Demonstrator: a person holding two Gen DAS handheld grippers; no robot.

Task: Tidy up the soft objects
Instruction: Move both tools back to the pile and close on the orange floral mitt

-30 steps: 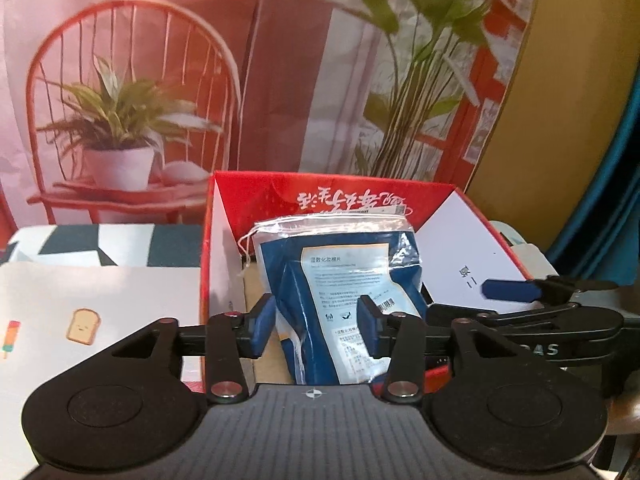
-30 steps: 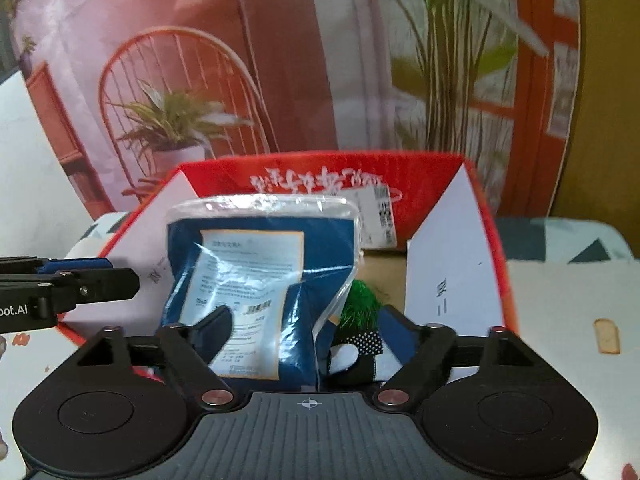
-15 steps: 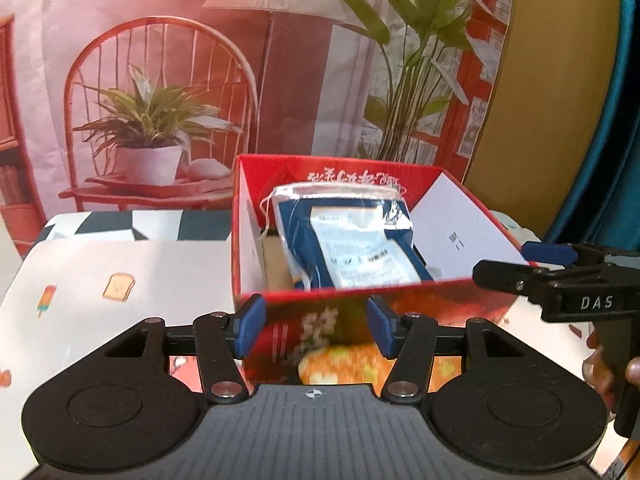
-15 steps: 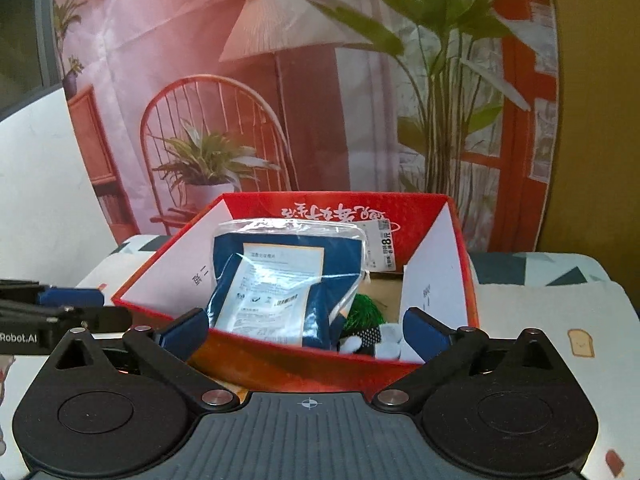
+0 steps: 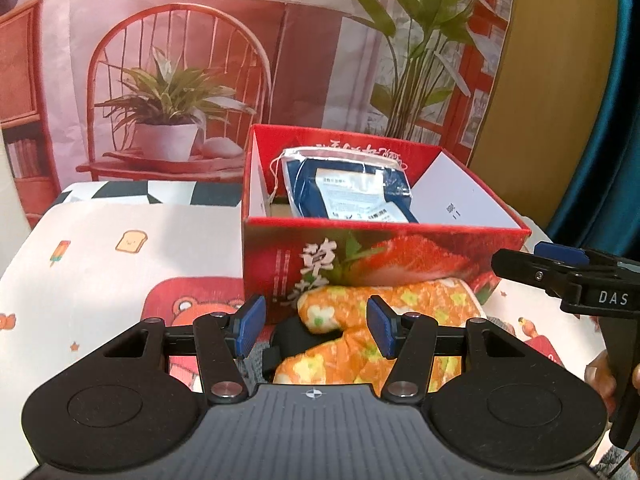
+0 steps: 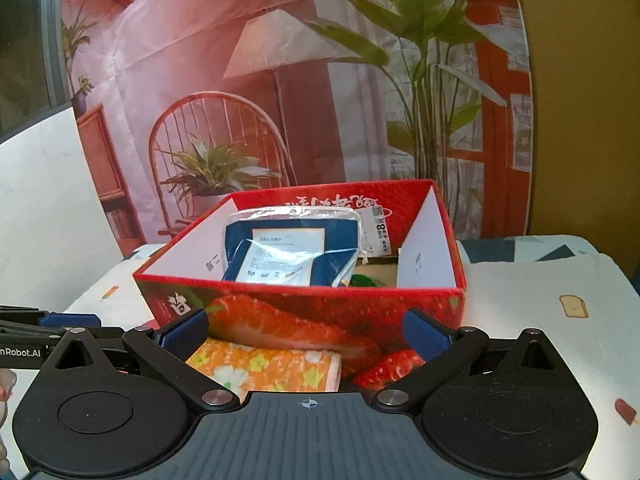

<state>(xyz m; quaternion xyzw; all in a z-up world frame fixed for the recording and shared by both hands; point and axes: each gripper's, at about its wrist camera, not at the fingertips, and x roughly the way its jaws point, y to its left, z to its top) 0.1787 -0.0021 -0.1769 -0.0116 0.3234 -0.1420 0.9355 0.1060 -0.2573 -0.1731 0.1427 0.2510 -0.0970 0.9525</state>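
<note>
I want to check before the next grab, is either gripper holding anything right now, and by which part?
Nothing is held. The left gripper and right gripper are both open and empty, above the orange floral cloth; the blue packet lies in the red box.

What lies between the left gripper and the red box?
The orange floral cloth lies on the table between the left gripper and the red box, against the box's front wall. The left wrist view shows it.

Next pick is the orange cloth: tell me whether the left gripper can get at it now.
Probably yes. The orange cloth lies outside the box, just ahead of the left gripper, whose jaws stand open with nothing between them and the cloth.
</note>
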